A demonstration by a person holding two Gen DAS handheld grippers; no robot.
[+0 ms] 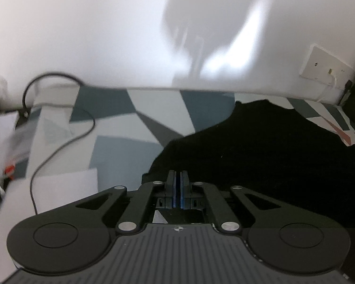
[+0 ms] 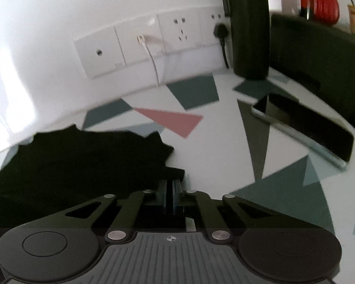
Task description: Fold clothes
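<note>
A black garment (image 1: 260, 156) lies on the table's geometric-patterned cloth (image 1: 120, 146). In the left wrist view my left gripper (image 1: 177, 177) sits at the garment's near left edge, jaws pressed together with the black fabric at the tips. The right wrist view shows the same black garment (image 2: 83, 161) spreading left, its jagged far edge toward the wall. My right gripper (image 2: 170, 184) is shut on the garment's near right corner, with dark cloth bunched over the fingertips. How the fabric lies under both grippers is hidden.
A black cable (image 1: 59, 142) loops over the table at left, near white paper (image 1: 66, 189) and a white box (image 1: 54, 94). Wall sockets (image 2: 153, 40) run along the back. A phone (image 2: 305, 127), a dark flask (image 2: 248, 23) and a dark box (image 2: 319, 59) stand at the right.
</note>
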